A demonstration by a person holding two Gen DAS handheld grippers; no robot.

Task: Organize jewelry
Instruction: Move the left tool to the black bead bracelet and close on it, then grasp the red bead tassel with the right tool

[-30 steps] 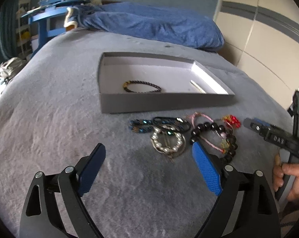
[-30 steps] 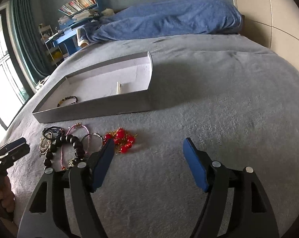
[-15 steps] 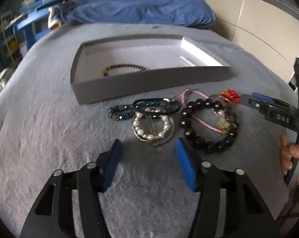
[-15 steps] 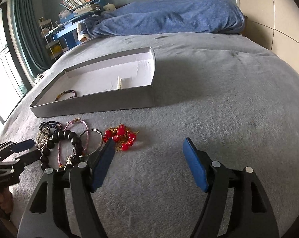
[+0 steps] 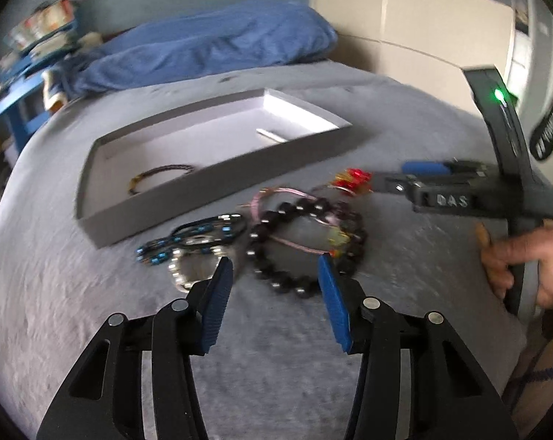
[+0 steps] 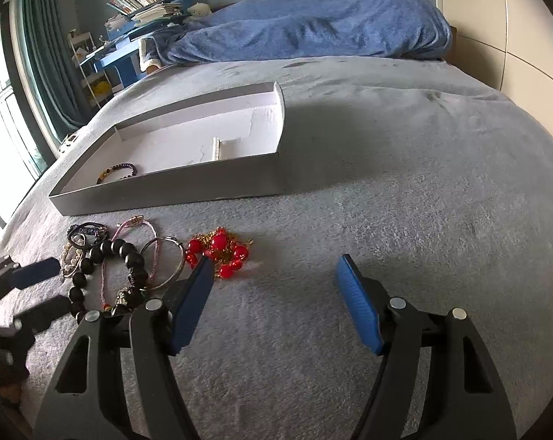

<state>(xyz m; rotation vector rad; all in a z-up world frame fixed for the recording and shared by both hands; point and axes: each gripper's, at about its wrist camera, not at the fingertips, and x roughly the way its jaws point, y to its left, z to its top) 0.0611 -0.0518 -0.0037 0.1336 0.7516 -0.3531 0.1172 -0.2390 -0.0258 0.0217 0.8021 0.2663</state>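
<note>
While empty — left hand-held gripper [image 5: 274, 269] half-spread over black bead bracelet [image 5: 305, 242]; right hand-held gripper [image 6: 276, 267] wide.

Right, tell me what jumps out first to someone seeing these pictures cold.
A tangle of bracelets on the grey bedspread, the black bead bracelet biggest and the red bead piece brightest. Behind them sits a shallow grey box, nearly bare inside. The open left gripper points at the black beads.
</note>
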